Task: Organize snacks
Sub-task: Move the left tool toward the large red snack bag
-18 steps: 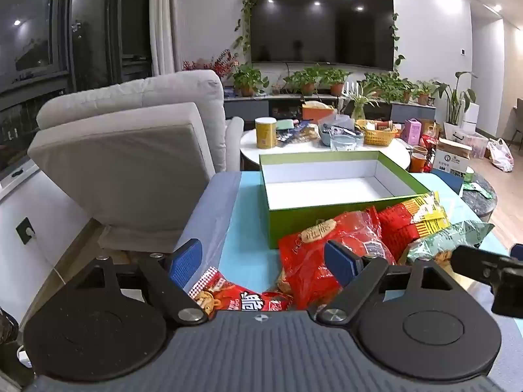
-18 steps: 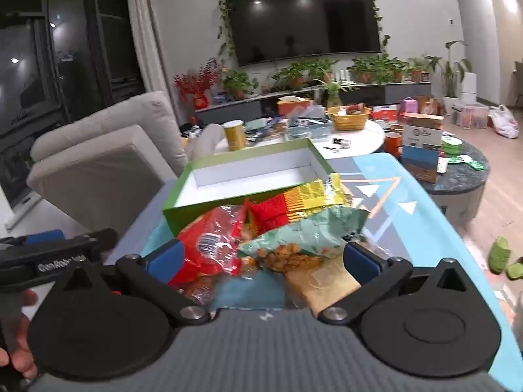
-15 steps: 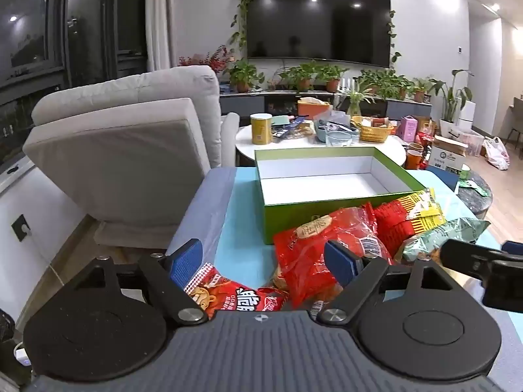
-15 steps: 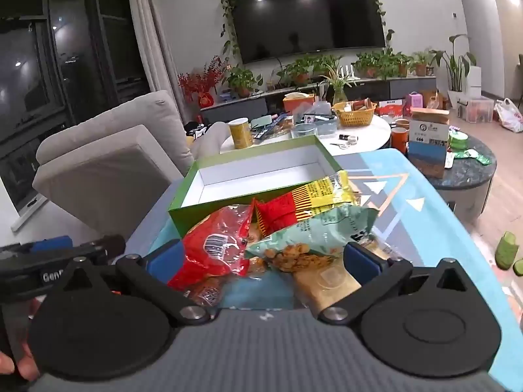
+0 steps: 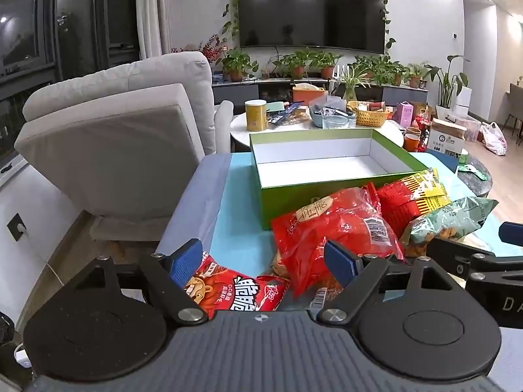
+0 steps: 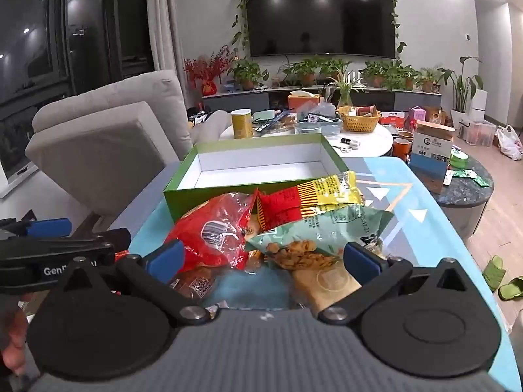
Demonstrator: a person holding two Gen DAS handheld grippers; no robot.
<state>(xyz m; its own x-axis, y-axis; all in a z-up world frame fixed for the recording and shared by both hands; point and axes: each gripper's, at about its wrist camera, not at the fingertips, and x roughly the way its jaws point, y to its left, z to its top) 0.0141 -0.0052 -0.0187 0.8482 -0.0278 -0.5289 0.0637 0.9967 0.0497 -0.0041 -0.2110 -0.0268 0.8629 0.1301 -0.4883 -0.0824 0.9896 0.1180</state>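
**Blue pads wide over the snack pile**

Blue-padded and spread wide, the left gripper (image 5: 264,263) hangs low over the near end of the pile and grips nothing. Its left pad (image 5: 187,261) sits just beside, perhaps touching, a red cartoon packet (image 5: 235,290) lying flat on the teal table (image 5: 242,228); contact cannot be confirmed. Its right pad overlaps a crinkled red bag (image 5: 333,228) in the picture, without pinching it.

Equally wide, the right gripper (image 6: 263,258) holds nothing either. Between its pads lie the red bag (image 6: 212,232), a green bag (image 6: 323,228) with golden pieces showing through a clear window, and a tan packet (image 6: 330,282) partly tucked beneath. The lowest packets are cut off by the gripper bodies, and their print is too small to read. At the left edge of the right view, part of a hand (image 6: 13,336) shows beside the other gripper.

Further back, a red-and-yellow bag (image 6: 310,196) lies long axis across the table, yellow end to the right, resting against the box wall. The green bag runs likewise, its crimped end to the right.

Behind the pile stands the green box (image 5: 327,192), lid off, white inside, nothing visible in it; its long side runs left to right and its near wall touches the bags.

Beyond it are a grey armchair (image 5: 114,137), a cluttered round table (image 6: 376,137) and a dark television (image 5: 310,13).
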